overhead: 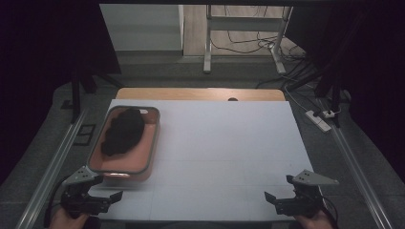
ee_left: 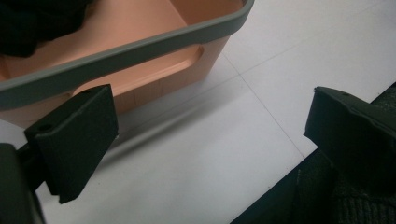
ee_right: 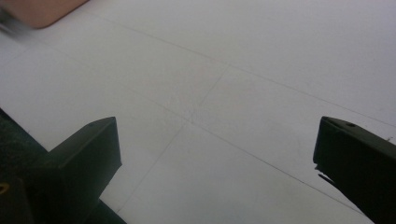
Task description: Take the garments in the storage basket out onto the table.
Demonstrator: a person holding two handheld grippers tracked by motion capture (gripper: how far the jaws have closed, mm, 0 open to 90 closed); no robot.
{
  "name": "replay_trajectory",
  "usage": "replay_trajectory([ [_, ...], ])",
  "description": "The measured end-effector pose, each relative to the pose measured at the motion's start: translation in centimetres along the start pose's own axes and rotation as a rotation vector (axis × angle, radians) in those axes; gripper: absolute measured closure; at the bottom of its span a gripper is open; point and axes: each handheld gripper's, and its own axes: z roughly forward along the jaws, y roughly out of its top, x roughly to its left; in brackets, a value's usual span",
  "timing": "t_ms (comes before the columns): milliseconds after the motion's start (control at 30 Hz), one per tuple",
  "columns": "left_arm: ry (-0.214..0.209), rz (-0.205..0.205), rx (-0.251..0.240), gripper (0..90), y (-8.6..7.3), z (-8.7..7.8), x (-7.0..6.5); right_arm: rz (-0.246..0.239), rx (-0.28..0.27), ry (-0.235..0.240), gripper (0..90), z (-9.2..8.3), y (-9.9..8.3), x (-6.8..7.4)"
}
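Nearest, at the table's (overhead: pixel 224 157) front corners: left gripper (overhead: pixel 102 198) and right gripper (overhead: pixel 279 199), jaws spread wide, nothing held. Just beyond the left gripper, an orange bin (overhead: pixel 145 164) with grey rim, dark cloth (overhead: pixel 123 131) heaped inside. In the left gripper view, a handle recess in the bin wall (ee_left: pixel 187 56); in the right gripper view, faint grid lines on the sheet (ee_right: pixel 219 88).

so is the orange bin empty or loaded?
Loaded. The orange bin holds a crumpled black cloth that covers much of its floor.
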Motion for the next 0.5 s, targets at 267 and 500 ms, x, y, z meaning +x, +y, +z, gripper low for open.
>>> replay_trajectory([
  [267, 0.010, 0.002, 0.019, 4.0, 0.09, 0.17, -0.14, -0.006, 0.007, 0.013, 0.8, 0.09, 0.01, -0.01],
  [500, 0.007, -0.011, 0.026, 4.2, 0.11, 0.22, 0.01, 0.005, 0.008, 0.029, 0.8, 0.09, 0.01, -0.15],
])
